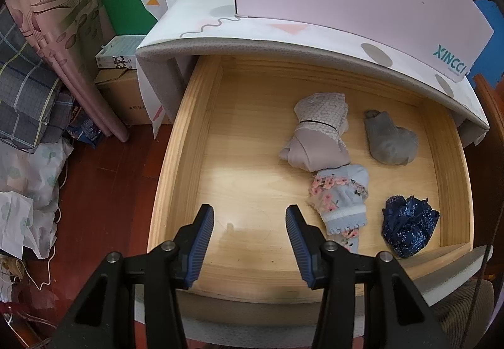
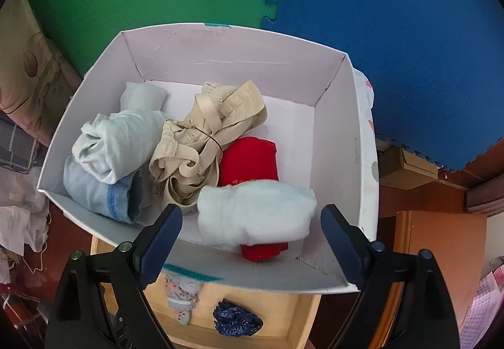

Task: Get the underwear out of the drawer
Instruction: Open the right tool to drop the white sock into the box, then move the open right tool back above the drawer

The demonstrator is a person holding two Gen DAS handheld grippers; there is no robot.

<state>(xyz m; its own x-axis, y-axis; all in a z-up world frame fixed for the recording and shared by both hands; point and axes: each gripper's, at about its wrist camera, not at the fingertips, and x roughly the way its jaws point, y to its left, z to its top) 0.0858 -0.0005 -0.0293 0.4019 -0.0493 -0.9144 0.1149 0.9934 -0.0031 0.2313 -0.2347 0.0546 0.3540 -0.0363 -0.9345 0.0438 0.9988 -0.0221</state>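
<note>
In the open wooden drawer (image 1: 201,134), four rolled underwear bundles remain beside the wide-open, empty left gripper (image 1: 249,216), nearest the floral roll (image 1: 341,197), which could unroll if only a loose edge is pinched; the right gripper (image 2: 252,223), also spread and empty, hangs over the white box (image 2: 356,134).

The right gripper (image 2: 252,229), jaws spread wide, hangs over the near edge of a white box (image 2: 362,160) holding a pale blue roll (image 2: 255,216) just ahead between its fingers, a red piece (image 2: 252,160) beyond, beige straps (image 2: 201,141) ahead-left, and the wooden drawer (image 2: 299,317) below with a navy bundle (image 2: 237,320).
</note>
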